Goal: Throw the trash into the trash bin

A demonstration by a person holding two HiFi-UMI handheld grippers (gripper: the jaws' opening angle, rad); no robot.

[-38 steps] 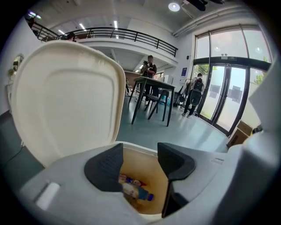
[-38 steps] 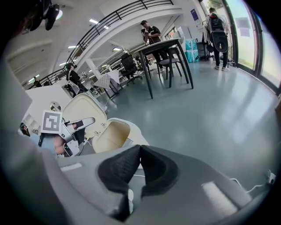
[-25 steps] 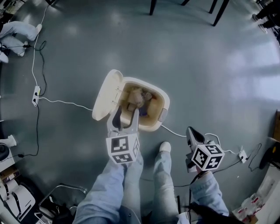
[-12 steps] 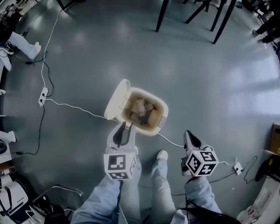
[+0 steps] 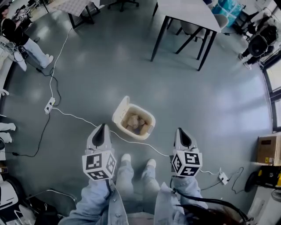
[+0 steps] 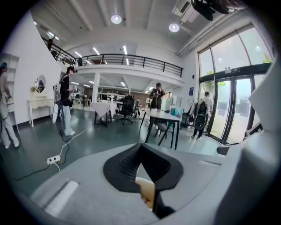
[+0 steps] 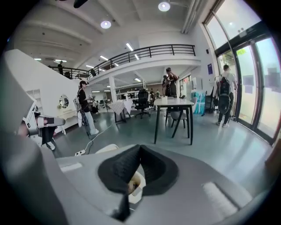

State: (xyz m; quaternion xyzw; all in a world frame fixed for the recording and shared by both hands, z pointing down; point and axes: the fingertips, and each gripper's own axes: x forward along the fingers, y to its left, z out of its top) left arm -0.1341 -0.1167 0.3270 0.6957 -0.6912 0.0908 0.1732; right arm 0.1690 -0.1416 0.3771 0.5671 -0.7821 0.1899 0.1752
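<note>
The cream trash bin stands on the grey floor with its lid flipped open to the left and crumpled trash inside. My left gripper hovers high above the floor, just left of and nearer than the bin. Its jaws have just been closing and now meet with nothing between them. My right gripper hangs to the bin's right, also shut and empty. In the left gripper view the pads touch, and a bit of the bin shows below them. In the right gripper view the bin shows under the shut pads.
A white cable runs across the floor past the bin to a power strip. A table with black legs stands beyond the bin. People stand at the far left and upper right. My shoes are just behind the bin.
Both grippers and the head camera have risen, so the bin looks smaller and farther. The left gripper drew back from over the bin and its open jaws closed.
</note>
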